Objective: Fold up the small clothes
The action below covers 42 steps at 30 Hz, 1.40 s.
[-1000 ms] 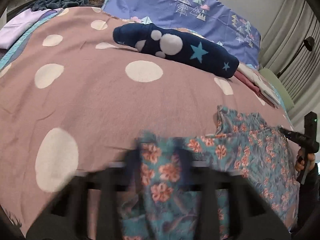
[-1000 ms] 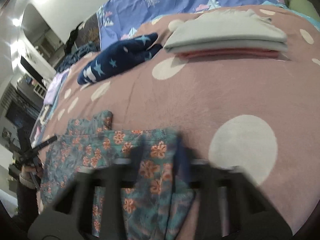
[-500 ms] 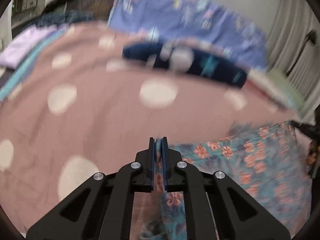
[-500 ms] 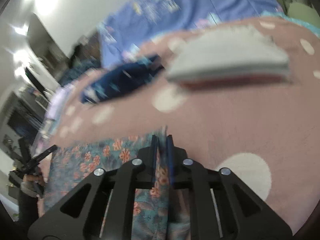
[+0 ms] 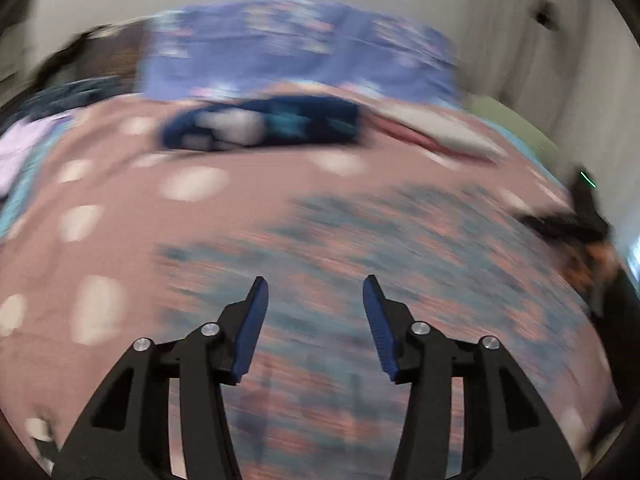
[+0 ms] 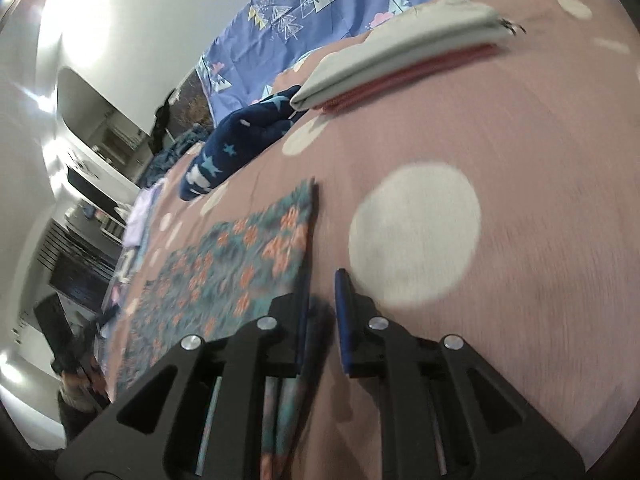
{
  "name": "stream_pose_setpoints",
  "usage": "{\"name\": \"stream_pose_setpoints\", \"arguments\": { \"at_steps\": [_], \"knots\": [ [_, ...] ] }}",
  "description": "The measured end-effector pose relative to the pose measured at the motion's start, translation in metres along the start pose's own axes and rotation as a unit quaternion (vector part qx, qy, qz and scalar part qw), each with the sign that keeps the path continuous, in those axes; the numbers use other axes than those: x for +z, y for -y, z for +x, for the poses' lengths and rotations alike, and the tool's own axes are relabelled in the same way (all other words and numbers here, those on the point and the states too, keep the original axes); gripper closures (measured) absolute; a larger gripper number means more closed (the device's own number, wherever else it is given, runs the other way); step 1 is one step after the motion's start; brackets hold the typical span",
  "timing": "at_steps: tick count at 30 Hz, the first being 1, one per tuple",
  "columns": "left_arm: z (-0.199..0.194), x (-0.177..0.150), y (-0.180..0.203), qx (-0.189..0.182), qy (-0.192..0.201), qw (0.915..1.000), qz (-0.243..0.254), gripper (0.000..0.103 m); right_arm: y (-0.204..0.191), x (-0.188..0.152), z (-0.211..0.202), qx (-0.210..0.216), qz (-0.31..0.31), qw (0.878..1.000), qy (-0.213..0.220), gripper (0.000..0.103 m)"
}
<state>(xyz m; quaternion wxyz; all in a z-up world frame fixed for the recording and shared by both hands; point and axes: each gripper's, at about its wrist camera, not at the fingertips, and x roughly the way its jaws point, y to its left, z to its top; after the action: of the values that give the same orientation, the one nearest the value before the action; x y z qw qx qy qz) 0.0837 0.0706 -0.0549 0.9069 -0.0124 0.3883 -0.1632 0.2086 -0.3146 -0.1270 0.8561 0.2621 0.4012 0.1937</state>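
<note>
A teal garment with orange flowers (image 5: 400, 264) lies spread flat on the pink dotted bedspread (image 5: 120, 240); the left wrist view is blurred by motion. My left gripper (image 5: 315, 286) is open and empty above the garment's near part. In the right wrist view the garment (image 6: 240, 256) lies left of centre. My right gripper (image 6: 323, 280) is partly open at the garment's right edge, with nothing clamped between its pads. The right gripper also shows in the left wrist view (image 5: 568, 224) at the far right.
A navy star-patterned bundle (image 6: 236, 144) and a folded stack of grey and pink clothes (image 6: 400, 60) lie further up the bed. A purple patterned pillow (image 6: 320, 8) is behind them. Lilac cloth (image 5: 20, 148) lies at the left edge. The bed ends at the right near curtains.
Both grippers were shut on the floral garment's edges and lifted it forward; now both have opened and let go, and the garment lies folded over on the bed.
</note>
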Motion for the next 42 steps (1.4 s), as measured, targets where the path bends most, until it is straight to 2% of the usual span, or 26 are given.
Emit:
{"name": "stream_pose_setpoints", "arguments": {
  "at_steps": [3, 7, 10, 11, 14, 16, 20, 22, 23, 24, 25, 27, 34, 37, 42],
  "knots": [
    [0.017, -0.018, 0.080, -0.062, -0.041, 0.9951, 0.065, 0.049, -0.003, -0.008, -0.006, 0.005, -0.012, 1.000, -0.003, 0.088],
    [0.036, -0.032, 0.191, -0.118, -0.058, 0.9790, 0.156, 0.038, -0.003, -0.015, -0.008, 0.014, -0.027, 1.000, -0.005, 0.087],
    [0.046, -0.040, 0.248, -0.117, -0.054, 0.9674, 0.218, 0.028, -0.001, -0.015, -0.009, 0.033, -0.023, 0.999, -0.006, 0.085],
    [0.050, -0.043, 0.268, -0.108, -0.053, 0.9625, 0.243, 0.022, 0.000, -0.015, -0.010, 0.041, -0.022, 0.999, -0.008, 0.084],
    [0.063, -0.051, 0.304, -0.064, -0.050, 0.9508, 0.299, 0.021, -0.001, -0.015, -0.010, 0.048, -0.026, 0.998, -0.011, 0.079],
    [0.074, -0.054, 0.319, -0.036, -0.056, 0.9457, 0.318, 0.021, -0.003, -0.015, -0.011, 0.053, -0.031, 0.998, -0.015, 0.076],
    [0.086, -0.050, 0.328, -0.007, -0.058, 0.9455, 0.320, 0.021, -0.002, -0.015, -0.014, 0.071, -0.024, 0.997, -0.021, 0.072],
    [0.085, -0.044, 0.329, 0.006, -0.051, 0.9460, 0.320, 0.028, 0.003, -0.013, -0.015, 0.085, -0.010, 0.996, -0.025, 0.072],
    [0.085, -0.041, 0.329, 0.003, -0.051, 0.9471, 0.317, 0.038, 0.005, -0.012, -0.015, 0.091, -0.003, 0.995, -0.027, 0.072],
    [0.084, -0.038, 0.329, -0.004, -0.052, 0.9487, 0.312, 0.053, 0.006, -0.011, -0.016, 0.095, 0.001, 0.995, -0.028, 0.072],
    [0.082, -0.035, 0.330, -0.012, -0.053, 0.9494, 0.309, 0.062, 0.008, -0.011, -0.016, 0.100, 0.005, 0.995, -0.030, 0.072],
    [0.077, -0.034, 0.335, -0.018, -0.051, 0.9494, 0.310, 0.093, 0.009, -0.010, -0.017, 0.105, 0.010, 0.994, -0.031, 0.072],
    [0.047, -0.030, 0.333, -0.043, -0.030, 0.9623, 0.267, 0.096, 0.008, -0.010, -0.018, 0.105, 0.010, 0.994, -0.035, 0.072],
    [0.043, -0.032, 0.331, -0.048, -0.031, 0.9648, 0.257, 0.096, 0.007, -0.011, -0.018, 0.101, 0.009, 0.994, -0.034, 0.072],
    [0.054, -0.039, 0.332, -0.056, -0.046, 0.9652, 0.251, 0.096, -0.002, -0.012, -0.014, 0.064, -0.015, 0.997, -0.037, 0.072]
  ]
}}
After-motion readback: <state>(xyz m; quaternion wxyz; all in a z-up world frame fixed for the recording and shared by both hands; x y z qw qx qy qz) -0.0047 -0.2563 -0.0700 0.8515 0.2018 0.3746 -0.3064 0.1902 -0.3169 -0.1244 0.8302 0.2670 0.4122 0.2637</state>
